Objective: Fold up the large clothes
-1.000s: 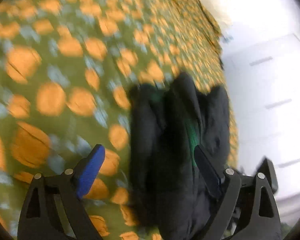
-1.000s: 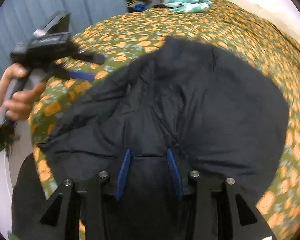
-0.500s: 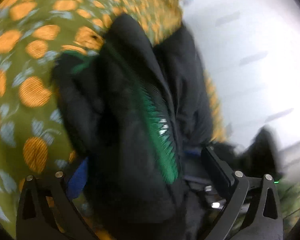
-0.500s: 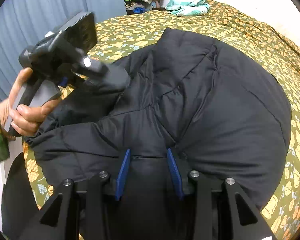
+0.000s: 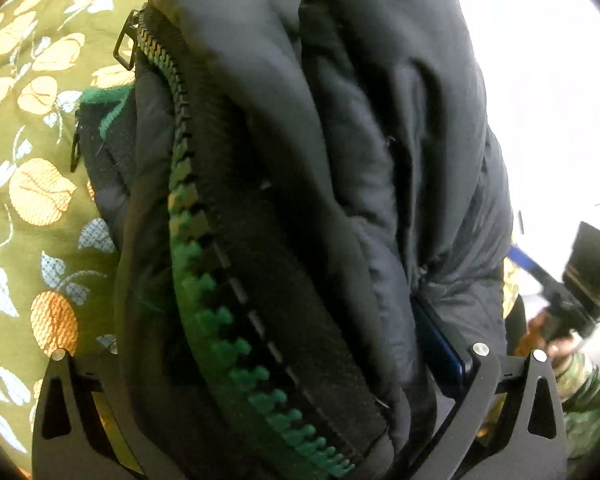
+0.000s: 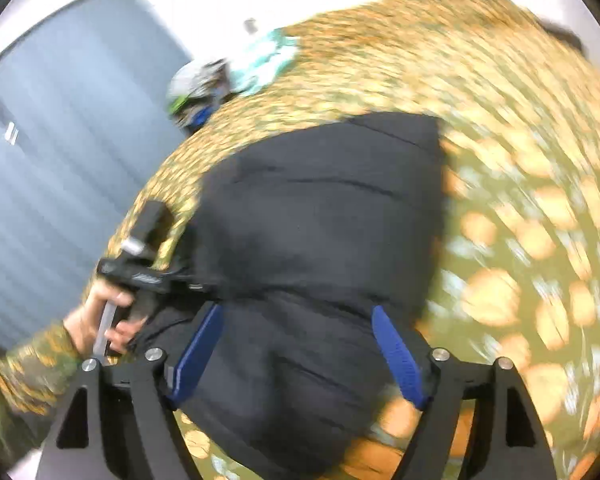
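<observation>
Black puffer jacket (image 6: 320,240) bundled on a bed under an olive bedspread (image 6: 520,208) with orange fruit print, near the edge closest to the right wrist camera; long axis running from that near edge away toward the far end of the bed, far edge squared off. In the left wrist view, green zipper (image 5: 204,264) following the same line, pull at the far end. Left gripper (image 5: 260,360) spread wide around a thick fold of the jacket, pads hidden by cloth, pressing or not: cannot tell. Right gripper (image 6: 298,344) opening, jacket between the blue pads, not pinched. Pile of clothes (image 6: 228,76) at the far end, blurred.
</observation>
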{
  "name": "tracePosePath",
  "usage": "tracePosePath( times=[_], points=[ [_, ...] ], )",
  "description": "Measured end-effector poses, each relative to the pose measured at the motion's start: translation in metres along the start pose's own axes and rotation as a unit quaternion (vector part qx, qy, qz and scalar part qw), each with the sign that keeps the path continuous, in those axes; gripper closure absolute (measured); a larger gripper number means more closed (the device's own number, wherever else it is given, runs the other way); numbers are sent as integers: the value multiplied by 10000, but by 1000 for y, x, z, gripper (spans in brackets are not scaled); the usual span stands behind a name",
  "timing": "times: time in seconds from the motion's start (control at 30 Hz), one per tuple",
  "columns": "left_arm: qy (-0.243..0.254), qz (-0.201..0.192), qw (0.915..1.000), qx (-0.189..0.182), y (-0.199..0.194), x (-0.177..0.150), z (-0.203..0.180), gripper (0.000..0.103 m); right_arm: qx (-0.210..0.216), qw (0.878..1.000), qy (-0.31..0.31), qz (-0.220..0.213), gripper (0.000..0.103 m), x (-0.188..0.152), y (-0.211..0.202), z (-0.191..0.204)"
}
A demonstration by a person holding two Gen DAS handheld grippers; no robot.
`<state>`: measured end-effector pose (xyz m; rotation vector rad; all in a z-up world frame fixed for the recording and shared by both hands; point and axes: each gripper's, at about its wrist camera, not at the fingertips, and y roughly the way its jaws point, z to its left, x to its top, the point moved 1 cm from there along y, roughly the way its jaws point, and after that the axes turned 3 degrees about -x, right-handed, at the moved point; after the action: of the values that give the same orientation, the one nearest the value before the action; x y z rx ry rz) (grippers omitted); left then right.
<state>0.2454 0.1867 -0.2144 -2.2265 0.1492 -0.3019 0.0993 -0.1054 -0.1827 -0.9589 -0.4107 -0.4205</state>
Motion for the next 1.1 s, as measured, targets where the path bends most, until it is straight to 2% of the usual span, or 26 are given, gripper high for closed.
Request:
tracePosePath(
  times=[0.1,0.2,0.27,0.33,0.37,0.43,0.5,0.57,0.67,0.77,0.9,1.1],
  points=[
    [-27,-49,10000,58,-5,-11,-1,0,345,9980,313,430,23,-7,31,-26],
    [-70,-106,9998,135,-7,-21,-3,0,885,9932,517,544,20,-10,56,-34],
    [-129,-175,9997,131,-5,-30,-8,0,1155,9884,763,622,13,1,77,-43],
    [-270,-314,9991,127,-9,-39,-6,0,1232,9861,856,719,14,12,96,-45],
    [-329,-408,9985,158,-10,-42,-7,1,1129,9894,616,677,16,18,96,-35],
    [-425,-716,9962,260,-21,-53,-10,5,890,9946,-110,519,29,31,82,-4],
    [-423,-1037,9934,244,-39,-67,-13,10,925,9932,-609,357,39,40,65,18],
    [-439,-1425,9888,72,-60,-80,-25,15,989,9885,-1137,118,43,48,42,40],
    [-285,-1882,9817,-51,-87,-86,-47,17,1192,9801,-1570,-254,44,63,14,63],
    [-105,-2218,9750,-76,-115,-78,-67,18,1373,9728,-1770,-584,44,89,-9,72],
    [138,-2493,9683,3,-140,-44,-95,19,1507,9677,-1847,-814,44,138,-18,68],
    [193,-2355,9715,176,-116,15,-104,20,1296,9719,-1788,-809,44,196,-8,21]
  ],
)
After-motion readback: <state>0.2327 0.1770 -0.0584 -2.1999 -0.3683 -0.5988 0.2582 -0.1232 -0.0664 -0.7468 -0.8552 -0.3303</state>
